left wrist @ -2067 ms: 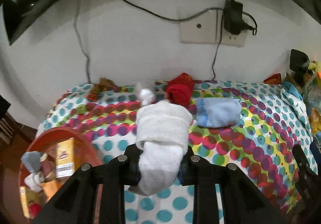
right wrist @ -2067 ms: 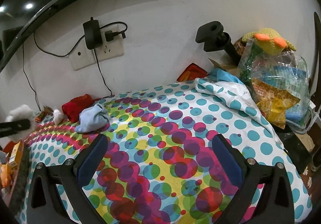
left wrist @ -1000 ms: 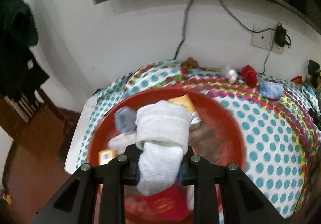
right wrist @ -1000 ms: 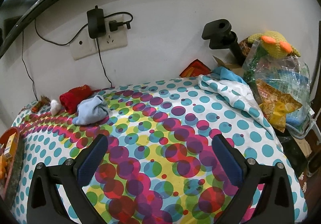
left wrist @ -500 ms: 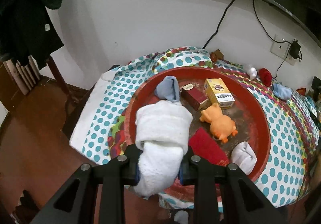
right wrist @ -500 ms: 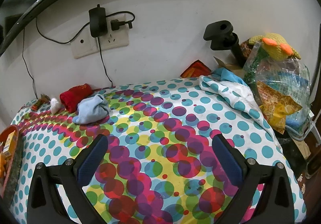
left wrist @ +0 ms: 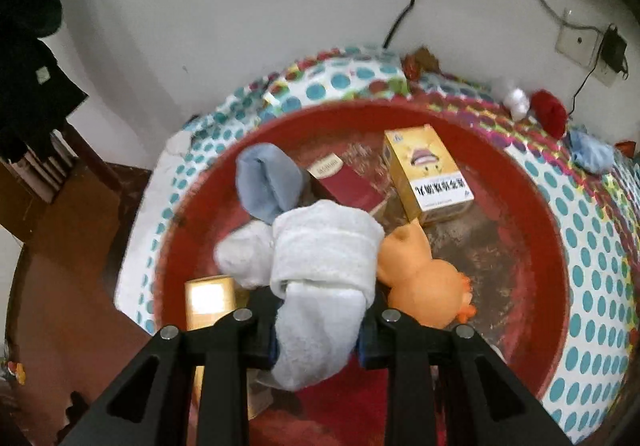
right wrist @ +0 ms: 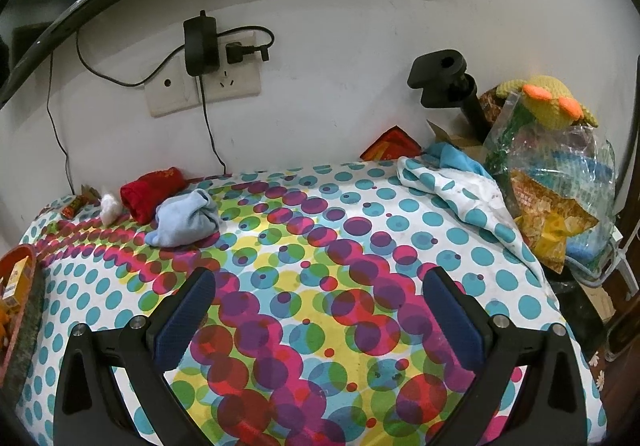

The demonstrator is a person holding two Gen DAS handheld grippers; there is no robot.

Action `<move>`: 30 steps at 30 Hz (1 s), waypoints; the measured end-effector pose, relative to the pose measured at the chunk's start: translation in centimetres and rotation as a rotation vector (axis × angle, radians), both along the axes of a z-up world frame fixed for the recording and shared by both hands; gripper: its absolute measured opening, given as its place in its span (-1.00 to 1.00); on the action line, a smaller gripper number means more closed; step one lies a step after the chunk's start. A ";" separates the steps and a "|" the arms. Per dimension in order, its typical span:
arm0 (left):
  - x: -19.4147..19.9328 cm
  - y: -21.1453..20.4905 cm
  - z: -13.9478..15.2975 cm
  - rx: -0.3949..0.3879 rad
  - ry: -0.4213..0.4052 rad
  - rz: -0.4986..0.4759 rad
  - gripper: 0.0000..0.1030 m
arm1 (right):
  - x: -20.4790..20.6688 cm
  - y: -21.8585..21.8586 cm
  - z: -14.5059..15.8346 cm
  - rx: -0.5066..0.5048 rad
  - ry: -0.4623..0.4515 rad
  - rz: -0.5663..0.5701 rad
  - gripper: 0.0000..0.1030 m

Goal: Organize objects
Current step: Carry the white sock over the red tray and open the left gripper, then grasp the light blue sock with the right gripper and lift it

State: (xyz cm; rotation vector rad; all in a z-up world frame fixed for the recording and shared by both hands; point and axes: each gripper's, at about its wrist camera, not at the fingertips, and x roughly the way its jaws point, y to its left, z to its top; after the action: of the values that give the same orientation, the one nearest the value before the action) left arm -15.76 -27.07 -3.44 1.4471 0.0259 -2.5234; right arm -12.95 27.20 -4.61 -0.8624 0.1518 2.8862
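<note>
Dotted surface (right wrist: 320, 246) against white wall: left hand-held gripper (left wrist: 318, 330) clamped on white sock (left wrist: 320, 278) above red basin (left wrist: 520, 174); lower into the gap beside orange toy (left wrist: 424, 278), then release; right hand-held gripper (right wrist: 320, 310) apart, empty.

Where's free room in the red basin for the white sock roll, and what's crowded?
Free: the bare floor of the red basin on its right side, between the yellow box, the orange toy and the rim. Crowded: the left half, around the blue-grey sock, dark red box and pale sock. The left hand-held gripper grips the white sock roll.
</note>
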 end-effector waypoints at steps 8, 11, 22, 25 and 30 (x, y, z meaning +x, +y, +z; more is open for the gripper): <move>-1.1 -0.5 -3.3 0.013 -0.062 0.033 -0.37 | 0.3 -0.4 0.2 0.026 0.011 -0.002 1.00; -1.0 -0.8 -3.0 0.052 -0.035 0.038 -0.17 | 0.3 -0.4 0.2 0.025 0.010 0.000 1.00; 11.9 -0.9 5.5 0.185 0.469 -0.061 0.37 | -0.5 -1.5 -0.2 0.068 -0.045 0.031 1.00; 16.0 0.3 3.4 0.205 0.472 -0.074 0.37 | -1.4 -2.1 -0.7 0.091 -0.096 0.046 1.00; 20.8 1.7 0.2 0.299 0.466 -0.098 0.37 | -2.5 -3.7 -1.6 0.151 -0.172 0.092 1.00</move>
State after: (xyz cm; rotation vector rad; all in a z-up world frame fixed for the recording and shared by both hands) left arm 5.07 -25.32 -3.27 0.9277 0.4354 -2.9808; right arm -15.47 23.54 -6.20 -1.1081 -0.1234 2.8421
